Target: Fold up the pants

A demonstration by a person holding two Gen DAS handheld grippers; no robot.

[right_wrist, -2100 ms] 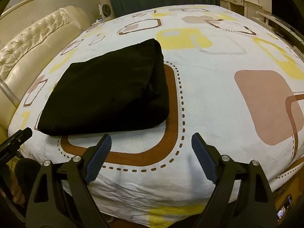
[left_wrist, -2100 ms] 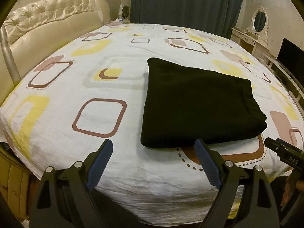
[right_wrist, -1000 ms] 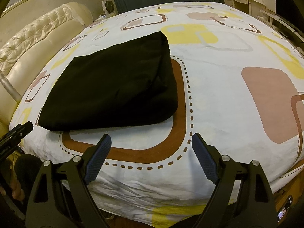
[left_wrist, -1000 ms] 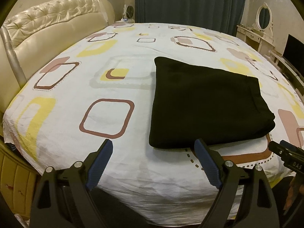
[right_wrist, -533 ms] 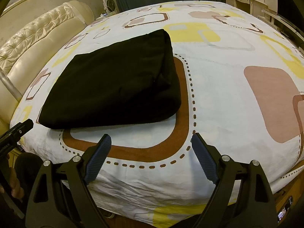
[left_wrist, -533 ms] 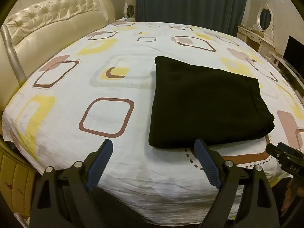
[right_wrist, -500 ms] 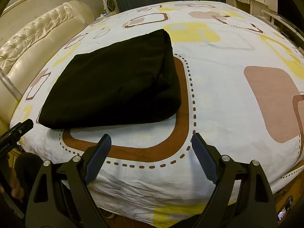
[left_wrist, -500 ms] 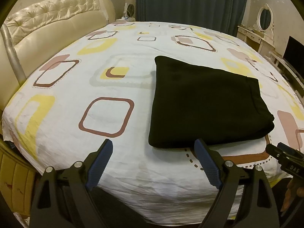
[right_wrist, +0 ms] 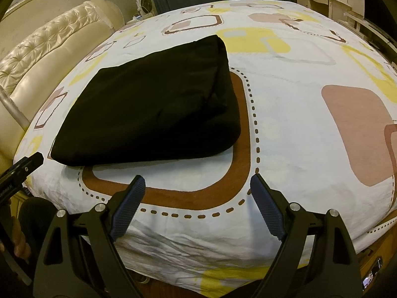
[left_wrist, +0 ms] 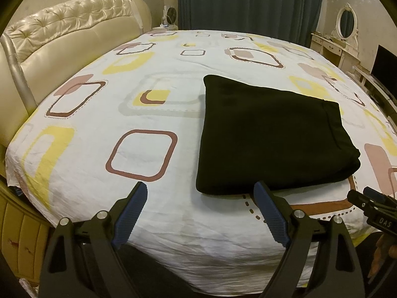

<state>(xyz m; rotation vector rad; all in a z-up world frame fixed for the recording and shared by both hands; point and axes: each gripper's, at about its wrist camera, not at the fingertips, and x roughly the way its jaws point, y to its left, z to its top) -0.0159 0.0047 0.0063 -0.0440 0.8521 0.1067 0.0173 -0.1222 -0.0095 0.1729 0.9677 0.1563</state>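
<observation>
Both tools wide open, nothing in them. Left tool and right tool hang over the near edge of the bed, angled down at it.

Pants: black, lying as a flat, thick rectangle on the sheet, just ahead of the left tool and to its right; ahead and left of the right tool. Neither tool touches them. Layers stack at the end nearer the right tool. My reading: folding looks done or nearly so.

Risks from here:
- Any further grab takes only the top layer, since the stacked edges are thick and soft; the bundle would then peel open.
- A fingertip dragged over the near edge could slide the whole stack on the smooth sheet and skew it.
- Pinching sheet along with cloth, as the sheet is loose and wrinkled by the bed's edge.

Surface: white sheet with brown, yellow and pink rounded squares, soft mattress under it, so it gives under pressure.

Room: tufted cream headboard far left of the left tool, dark curtain beyond the bed, white dressing table with oval mirror to the far right. Warm, dim light.
</observation>
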